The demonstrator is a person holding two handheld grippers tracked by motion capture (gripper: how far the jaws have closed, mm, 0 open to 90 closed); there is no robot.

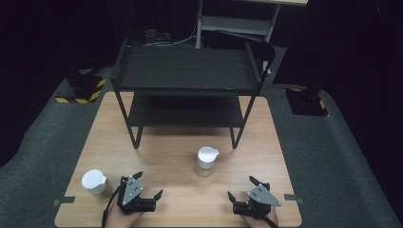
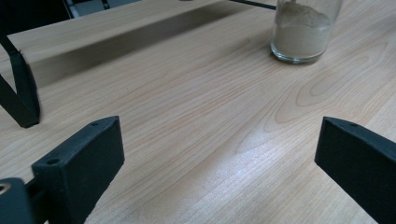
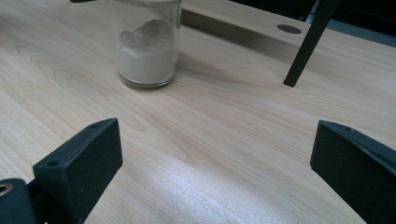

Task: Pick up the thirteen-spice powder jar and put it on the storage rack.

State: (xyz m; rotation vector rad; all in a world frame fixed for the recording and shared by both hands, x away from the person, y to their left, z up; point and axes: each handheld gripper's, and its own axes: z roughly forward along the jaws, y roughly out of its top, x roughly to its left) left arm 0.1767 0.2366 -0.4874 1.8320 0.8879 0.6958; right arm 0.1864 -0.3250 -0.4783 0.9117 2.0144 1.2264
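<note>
- Two clear glass jars with white lids, each part-filled with pale beige powder, standing upright on the light wooden tabletop, neither on the shelf.
- Central glass jar just in front of the black two-tier metal shelf rack, near its front right leg; seen also from the left gripper view and the right gripper view.
- Second glass jar well to the left of the rack's front, near the tabletop's front left corner.
- Left gripper low over the tabletop in front of the rack, just right of the second jar, jaws spread wide, holding nothing.
- Right gripper likewise in front of the rack toward its right side, jaws wide apart and empty, aimed toward the central jar.
- Both rack tiers bare as far as visible.
- Judged: work at its very start, probably moving jars onto the rack; nothing grasped or lifted yet.
- Left to do: approach, closing on a jar, lifting, setting it on a tier, then the other jar.
</note>
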